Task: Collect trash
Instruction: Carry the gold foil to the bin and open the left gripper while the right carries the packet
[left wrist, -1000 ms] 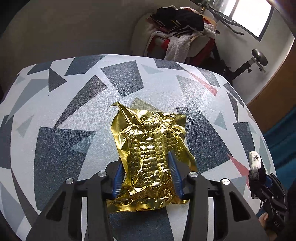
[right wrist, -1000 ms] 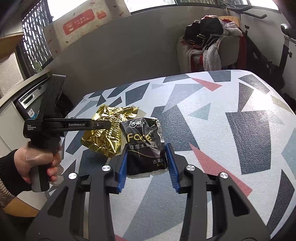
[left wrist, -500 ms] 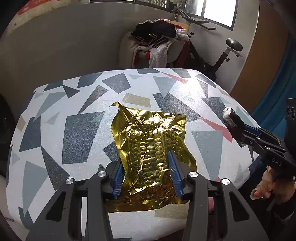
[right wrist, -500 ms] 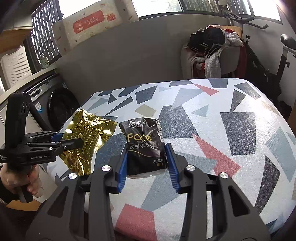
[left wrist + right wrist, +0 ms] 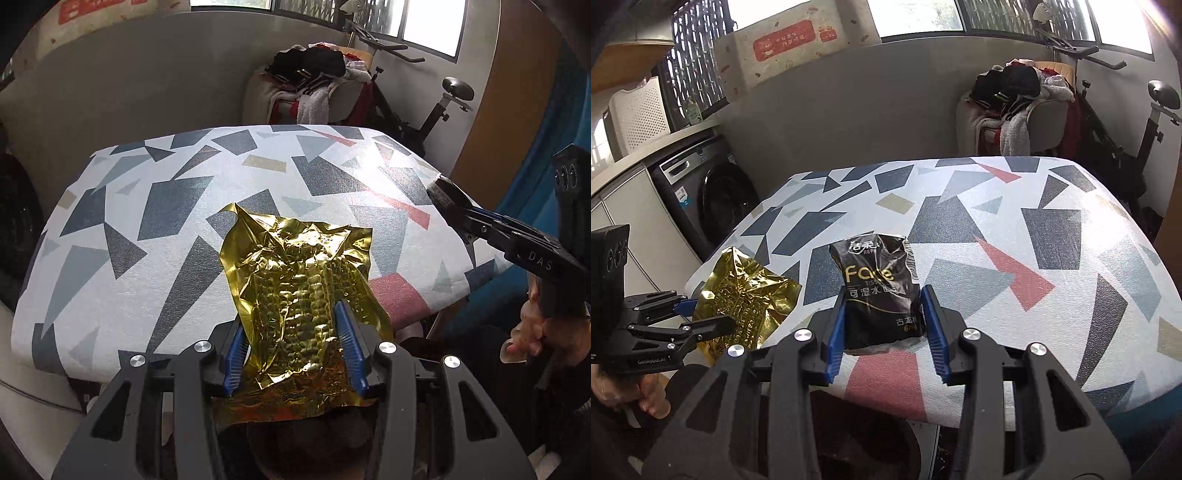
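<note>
1. My left gripper (image 5: 293,349): blue-padded fingers (image 5: 235,354) clamped on the crinkled gold foil wrapper (image 5: 303,291), one on each side of it.
2. The wrapper is lifted at the near left edge of the patterned surface (image 5: 147,236), its lower edge hanging past the fingers.
3. My right gripper (image 5: 884,328): fingers (image 5: 932,328) closed against a black tissue pack (image 5: 881,291) labelled "Face", held over the near edge of the surface.
4. In the right wrist view the left gripper shows at far left, with the gold wrapper in it, beside and apart from the tissue pack.
5. Background: washing machine (image 5: 709,192) on the left, chair piled with clothes (image 5: 1015,103), exercise bike (image 5: 1126,122) at the back.
</note>
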Demonstrator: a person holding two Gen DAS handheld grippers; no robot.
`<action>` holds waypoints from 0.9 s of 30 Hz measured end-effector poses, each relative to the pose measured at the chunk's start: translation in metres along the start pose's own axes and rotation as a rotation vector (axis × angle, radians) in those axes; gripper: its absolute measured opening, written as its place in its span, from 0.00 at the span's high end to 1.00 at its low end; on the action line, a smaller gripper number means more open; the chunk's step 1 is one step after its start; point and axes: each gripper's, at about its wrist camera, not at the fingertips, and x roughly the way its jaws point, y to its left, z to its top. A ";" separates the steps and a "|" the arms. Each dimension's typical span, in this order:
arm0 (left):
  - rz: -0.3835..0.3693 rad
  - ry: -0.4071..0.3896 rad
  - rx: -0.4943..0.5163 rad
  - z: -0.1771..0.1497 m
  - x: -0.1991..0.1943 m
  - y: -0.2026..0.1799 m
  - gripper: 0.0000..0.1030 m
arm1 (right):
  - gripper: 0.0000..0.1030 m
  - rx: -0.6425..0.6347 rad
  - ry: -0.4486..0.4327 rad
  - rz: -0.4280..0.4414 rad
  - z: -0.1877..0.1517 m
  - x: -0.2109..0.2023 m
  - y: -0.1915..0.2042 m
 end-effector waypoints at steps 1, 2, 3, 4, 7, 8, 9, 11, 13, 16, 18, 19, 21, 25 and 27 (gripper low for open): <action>0.000 0.003 0.000 -0.006 -0.002 -0.002 0.57 | 0.61 -0.001 0.000 0.000 -0.002 -0.003 0.001; 0.001 0.004 0.002 -0.013 -0.003 -0.004 0.57 | 0.61 -0.002 -0.001 0.000 -0.005 -0.005 0.002; 0.002 0.006 0.006 -0.019 -0.004 -0.007 0.57 | 0.61 -0.003 0.000 -0.001 -0.008 -0.008 0.003; 0.002 0.010 0.008 -0.024 -0.005 -0.009 0.57 | 0.61 -0.003 0.001 -0.003 -0.010 -0.010 0.003; 0.003 0.021 0.020 -0.040 -0.006 -0.015 0.56 | 0.61 -0.004 0.007 -0.007 -0.017 -0.016 0.004; 0.005 0.024 0.029 -0.046 -0.006 -0.017 0.56 | 0.61 -0.004 0.008 -0.008 -0.019 -0.017 0.004; 0.008 0.029 0.040 -0.051 -0.006 -0.020 0.56 | 0.61 -0.003 0.010 -0.010 -0.021 -0.018 0.005; 0.005 0.041 0.054 -0.061 -0.004 -0.023 0.56 | 0.61 -0.002 0.013 -0.013 -0.026 -0.020 0.005; 0.003 0.055 0.066 -0.069 -0.002 -0.026 0.56 | 0.61 0.001 0.015 -0.015 -0.031 -0.021 0.005; -0.016 0.084 0.081 -0.077 0.004 -0.029 0.54 | 0.61 0.004 0.021 -0.013 -0.037 -0.023 0.006; -0.043 0.100 0.077 -0.081 0.007 -0.030 0.49 | 0.61 0.002 0.027 -0.014 -0.040 -0.022 0.007; -0.046 0.098 0.071 -0.081 0.007 -0.029 0.42 | 0.61 0.001 0.031 -0.014 -0.042 -0.022 0.007; -0.044 0.074 0.064 -0.079 0.003 -0.026 0.35 | 0.61 -0.003 0.039 -0.013 -0.045 -0.021 0.009; -0.029 -0.022 0.063 -0.068 -0.017 -0.016 0.25 | 0.60 -0.023 0.069 -0.004 -0.056 -0.016 0.016; -0.013 -0.064 0.067 -0.063 -0.027 -0.009 0.21 | 0.60 -0.044 0.089 0.007 -0.063 -0.012 0.022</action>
